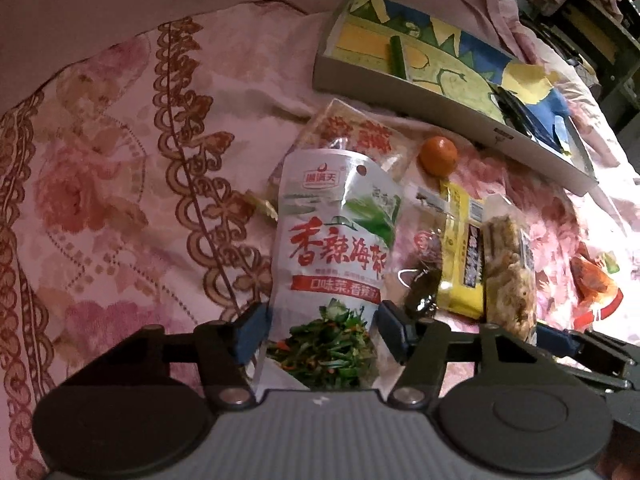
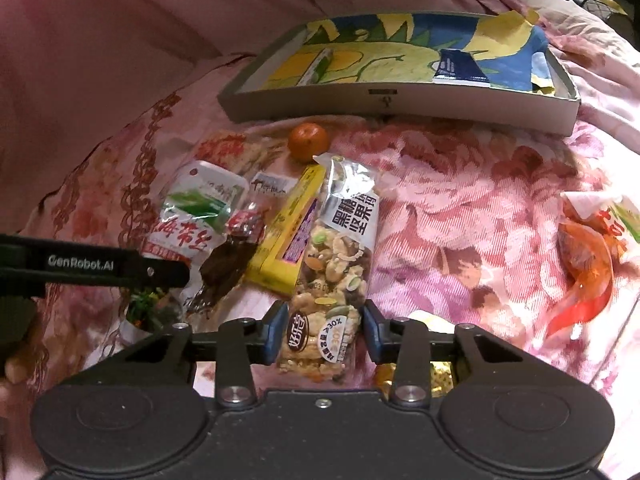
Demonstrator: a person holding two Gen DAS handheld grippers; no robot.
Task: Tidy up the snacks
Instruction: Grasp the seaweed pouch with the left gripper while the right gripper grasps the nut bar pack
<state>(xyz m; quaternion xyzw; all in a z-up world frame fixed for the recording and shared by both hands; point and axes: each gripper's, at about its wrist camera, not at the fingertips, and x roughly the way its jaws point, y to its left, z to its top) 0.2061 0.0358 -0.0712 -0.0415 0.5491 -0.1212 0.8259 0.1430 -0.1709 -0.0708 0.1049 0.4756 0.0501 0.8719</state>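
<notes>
While both grippers sit over the pile on the flowered pink bedspread [image 2: 460, 216], each is at the pick-up step.
Left gripper [image 1: 320, 330]: jaws astride the white seaweed snack pouch with red lettering [image 1: 336, 248], pads at its edges – grip not firm, I judge.
Right gripper [image 2: 325, 330]: pads close against the clear nut-bar packet [image 2: 340, 264]; whether they pinch it I cannot tell.
Next: finish both grips, lift, carry to the shallow grey cardboard tray with the yellow-and-blue lining [image 2: 400, 102] – well beyond the small orange [image 2: 308, 141].
</notes>
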